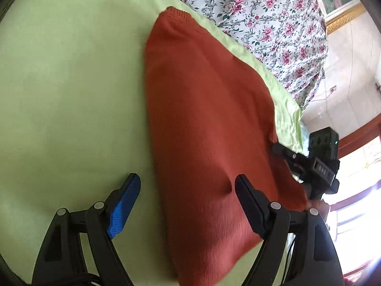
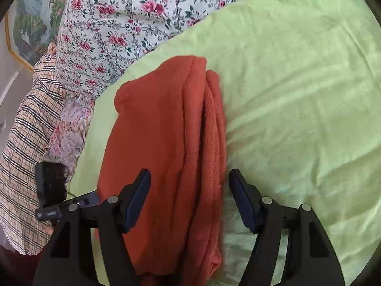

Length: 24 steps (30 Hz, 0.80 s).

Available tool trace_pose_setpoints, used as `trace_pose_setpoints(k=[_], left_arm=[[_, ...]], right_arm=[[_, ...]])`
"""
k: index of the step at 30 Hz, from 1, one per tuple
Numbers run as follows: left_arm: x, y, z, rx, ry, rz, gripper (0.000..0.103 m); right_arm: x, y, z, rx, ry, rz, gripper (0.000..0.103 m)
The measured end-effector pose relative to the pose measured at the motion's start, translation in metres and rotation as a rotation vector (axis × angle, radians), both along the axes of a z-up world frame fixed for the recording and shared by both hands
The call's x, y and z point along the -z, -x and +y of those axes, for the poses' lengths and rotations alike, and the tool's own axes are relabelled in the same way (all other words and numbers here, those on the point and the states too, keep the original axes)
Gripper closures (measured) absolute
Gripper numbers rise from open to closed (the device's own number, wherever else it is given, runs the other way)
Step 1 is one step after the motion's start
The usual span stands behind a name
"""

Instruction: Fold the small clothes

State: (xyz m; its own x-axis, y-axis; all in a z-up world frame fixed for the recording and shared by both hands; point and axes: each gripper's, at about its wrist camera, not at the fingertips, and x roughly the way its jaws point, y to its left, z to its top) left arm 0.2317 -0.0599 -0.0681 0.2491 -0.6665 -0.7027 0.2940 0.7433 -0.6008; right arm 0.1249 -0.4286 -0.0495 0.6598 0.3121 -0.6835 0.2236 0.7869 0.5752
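A rust-orange knitted garment (image 1: 204, 124) lies folded into a long narrow stack on the light green sheet (image 1: 71, 90). My left gripper (image 1: 188, 190) is open, its jaws wide apart above the garment's near left edge, holding nothing. In the right wrist view the same garment (image 2: 162, 143) shows stacked layers along its right side. My right gripper (image 2: 189, 186) is open, its jaws straddling the garment's layered edge, holding nothing. The right gripper also shows in the left wrist view (image 1: 309, 164) at the garment's right edge.
A floral quilt (image 1: 262, 19) is bunched along the far side of the green sheet (image 2: 297, 95). A checked cloth (image 2: 26, 157) and a floral pillow (image 2: 69, 133) lie at the left. A framed picture (image 2: 28, 28) hangs on the wall behind.
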Motion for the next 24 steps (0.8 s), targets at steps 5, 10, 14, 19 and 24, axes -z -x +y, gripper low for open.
trace_pose_setpoints(k=[5,10,14,19,24], left_arm=[[0.01,-0.015,-0.023,0.047,0.02,-0.008,0.057],[0.008,-0.015,-0.009,0.045,0.128,-0.003,0.077],[-0.031,0.018,0.01,0.069,0.081,-0.123,0.078],[-0.056,0.063,0.078,0.05,0.053,-0.166,0.078],[-0.051,0.096,0.137,-0.002,0.024,-0.144,0.077]], right_arm=[[0.01,-0.005,0.001,-0.004,-0.032,0.026,0.037],[0.011,-0.009,0.017,-0.043,-0.034,0.044,0.073],[-0.001,-0.003,0.043,-0.074,-0.042,0.001,0.079],[-0.008,0.003,0.105,-0.168,-0.09,-0.062,0.08],[-0.004,0.005,0.16,-0.249,-0.138,-0.084,0.081]])
